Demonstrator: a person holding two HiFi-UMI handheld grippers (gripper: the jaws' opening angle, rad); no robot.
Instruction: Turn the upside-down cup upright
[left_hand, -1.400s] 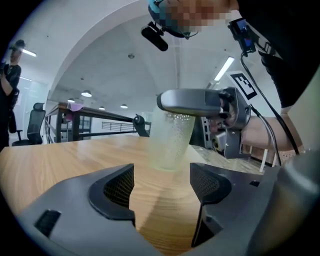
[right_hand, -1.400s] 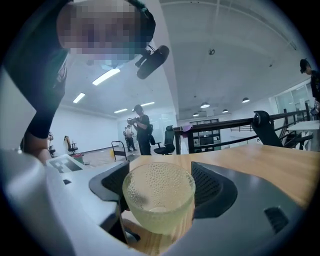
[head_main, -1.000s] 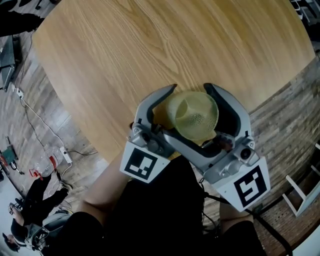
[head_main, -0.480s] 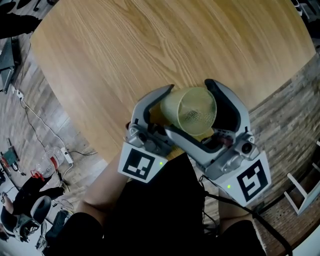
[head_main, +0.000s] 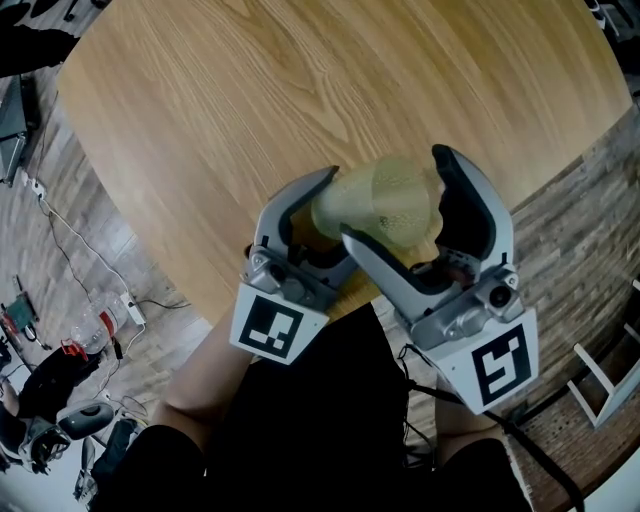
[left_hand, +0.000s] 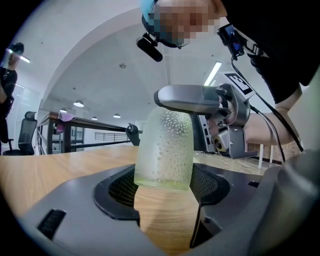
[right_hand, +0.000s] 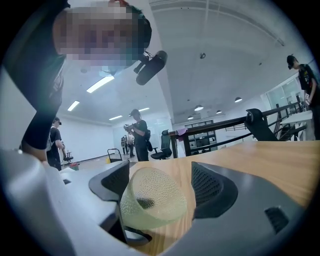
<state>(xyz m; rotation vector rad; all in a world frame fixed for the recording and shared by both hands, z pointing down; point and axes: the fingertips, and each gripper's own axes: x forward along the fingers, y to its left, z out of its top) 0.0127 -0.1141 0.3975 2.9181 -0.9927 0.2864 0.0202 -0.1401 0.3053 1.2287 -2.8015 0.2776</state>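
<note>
The round wooden desk (head_main: 250, 90) fills the far part of your head view, and both tools sit over its near edge. Your right tool (right_hand: 161, 181) rides above the left one with its jaws spread. The cup (head_main: 385, 200) leans on its left pad and stands clear of its right pad. Your left tool (left_hand: 164, 189) has just been closing its jaws, and they pinch the cup's sides. The cup, pale, dimpled and see-through, is tilted between the two tools, wider end toward your right. I can't tell which end is the mouth.
</note>
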